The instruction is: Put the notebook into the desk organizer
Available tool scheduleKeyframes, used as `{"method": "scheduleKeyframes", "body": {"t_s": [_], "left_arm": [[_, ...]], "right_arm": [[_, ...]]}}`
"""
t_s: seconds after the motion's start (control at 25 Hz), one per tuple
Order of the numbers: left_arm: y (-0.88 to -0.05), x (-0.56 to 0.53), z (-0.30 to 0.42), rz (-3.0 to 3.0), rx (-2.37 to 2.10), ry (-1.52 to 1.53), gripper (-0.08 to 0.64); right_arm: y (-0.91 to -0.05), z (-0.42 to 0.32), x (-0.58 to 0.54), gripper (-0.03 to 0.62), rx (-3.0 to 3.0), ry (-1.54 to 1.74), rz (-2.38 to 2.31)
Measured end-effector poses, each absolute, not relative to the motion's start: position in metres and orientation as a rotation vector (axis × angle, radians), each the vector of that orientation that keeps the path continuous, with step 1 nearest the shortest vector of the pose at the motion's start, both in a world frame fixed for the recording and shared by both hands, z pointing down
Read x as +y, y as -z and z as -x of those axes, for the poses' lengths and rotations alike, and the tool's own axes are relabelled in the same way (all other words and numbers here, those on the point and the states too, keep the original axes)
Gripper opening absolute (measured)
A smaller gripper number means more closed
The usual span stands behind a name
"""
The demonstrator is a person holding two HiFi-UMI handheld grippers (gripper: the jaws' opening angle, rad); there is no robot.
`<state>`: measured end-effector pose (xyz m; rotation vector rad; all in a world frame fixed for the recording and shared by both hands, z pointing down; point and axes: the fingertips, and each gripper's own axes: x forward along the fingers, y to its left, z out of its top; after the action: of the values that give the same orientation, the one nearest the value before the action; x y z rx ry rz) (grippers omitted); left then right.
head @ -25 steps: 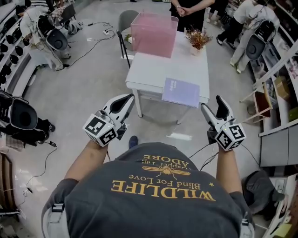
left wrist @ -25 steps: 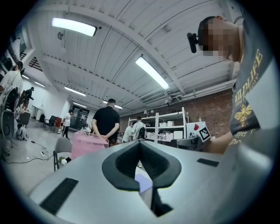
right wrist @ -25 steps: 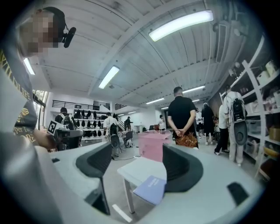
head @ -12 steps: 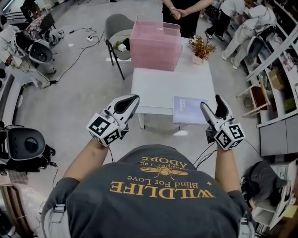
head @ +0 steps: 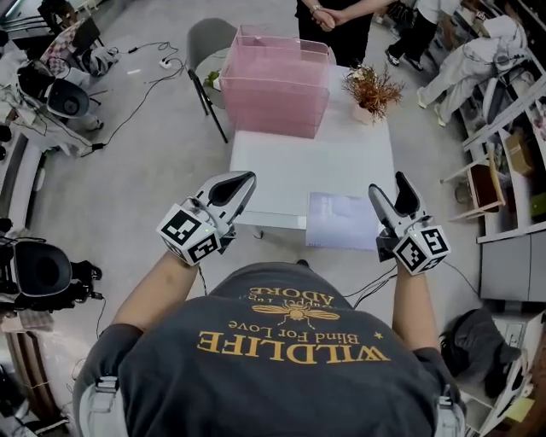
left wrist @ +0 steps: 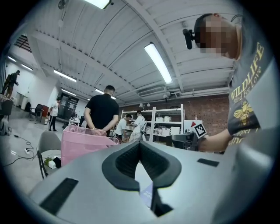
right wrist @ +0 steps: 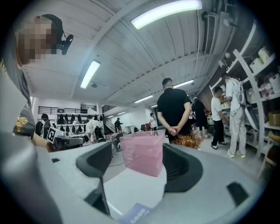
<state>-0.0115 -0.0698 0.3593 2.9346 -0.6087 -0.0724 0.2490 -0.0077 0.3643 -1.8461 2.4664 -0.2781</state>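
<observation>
- Down at the near right corner of the white desk (head: 316, 158), the pale purple notebook (head: 343, 220) lay flat, its near edge at or slightly over the desk's near edge.
- The pink see-through desk organizer (head: 275, 81) stood at the far edge, toward the far left corner, well apart from the notebook.
- A small plant of dry stems (head: 373, 88) sat by the far right corner, near the organizer.
- The left claw (head: 246, 179) hovered by the near left corner, its jaws pressed together at the tips with nothing between them.
- The right claw (head: 387, 185) hovered beside the notebook's right edge, jaws spread and empty; in the right gripper view the distant organizer showed through the gap between them.
- A person in black (head: 337, 21) stood beyond the far edge, hands clasped.
- A grey chair (head: 209, 38) stood on the floor left of the organizer.
</observation>
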Motion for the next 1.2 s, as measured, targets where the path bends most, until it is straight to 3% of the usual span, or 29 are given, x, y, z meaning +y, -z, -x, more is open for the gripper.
{"method": "scheduleKeyframes", "body": {"t_s": [0.36,0.72,1.2], "left_arm": [[-0.366,-0.109,-0.015,-2.864,-0.755,0.050,0.000],[-0.408,-0.138,-0.026,-2.867,-0.583,0.004,0.000],[-0.463,-0.119,-0.118,-2.857,-0.193,-0.116,0.000]], "right_arm": [[-0.379,-0.275,-0.078,0.348,2.583,0.348,1.688],[-0.420,-0.276,-0.086,0.348,2.552,0.438,1.827],[-0.558,-0.350,0.017,0.348,2.298,1.128,2.084]]}}
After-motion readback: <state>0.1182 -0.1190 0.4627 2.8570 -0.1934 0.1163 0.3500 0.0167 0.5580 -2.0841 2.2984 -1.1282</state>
